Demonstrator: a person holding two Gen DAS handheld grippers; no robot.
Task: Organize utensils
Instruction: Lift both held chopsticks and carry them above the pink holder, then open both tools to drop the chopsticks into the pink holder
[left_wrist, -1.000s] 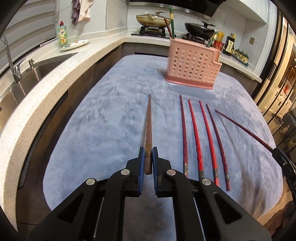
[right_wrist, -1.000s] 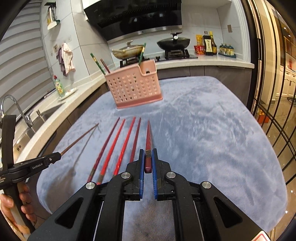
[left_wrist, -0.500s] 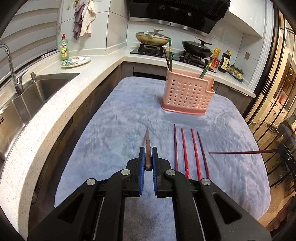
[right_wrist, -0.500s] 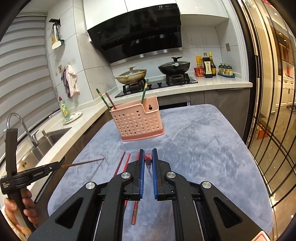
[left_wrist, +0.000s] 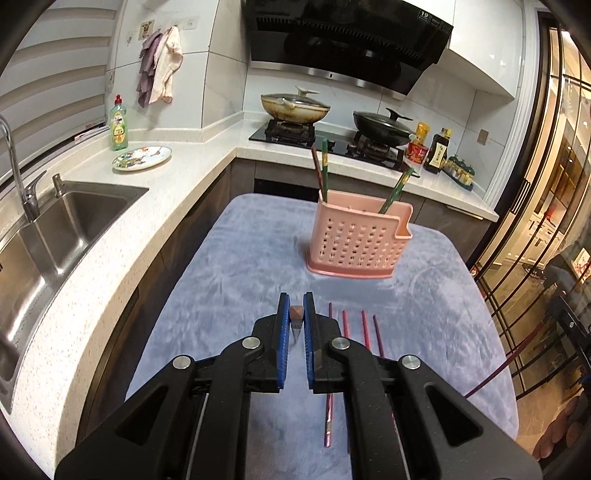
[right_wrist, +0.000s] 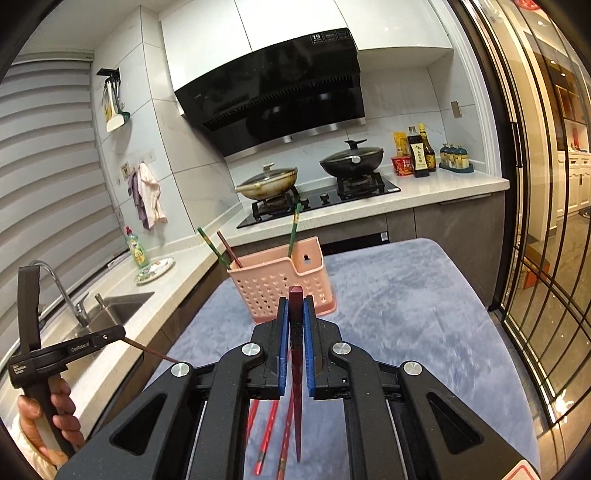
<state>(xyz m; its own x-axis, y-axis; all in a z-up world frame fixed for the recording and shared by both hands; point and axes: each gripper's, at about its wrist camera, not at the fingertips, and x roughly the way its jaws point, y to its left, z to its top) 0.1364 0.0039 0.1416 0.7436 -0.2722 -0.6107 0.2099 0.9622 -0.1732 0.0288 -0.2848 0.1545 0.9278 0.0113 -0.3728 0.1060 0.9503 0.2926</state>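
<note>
My left gripper (left_wrist: 294, 314) pinches a brown chopstick (left_wrist: 296, 313) near its thick end, the tip hanging down toward the blue cloth (left_wrist: 229, 288). My right gripper (right_wrist: 294, 314) is clamped on a dark red chopstick (right_wrist: 295, 295), also tip down. The pink perforated holder (left_wrist: 356, 242) stands ahead on the cloth, well apart, already holding green and brown sticks. Four red chopsticks (left_wrist: 364, 326) lie beside my left gripper. I'd keep each stick near vertical, bring its tip over the holder's open top, lower it inside, then let go.
</note>
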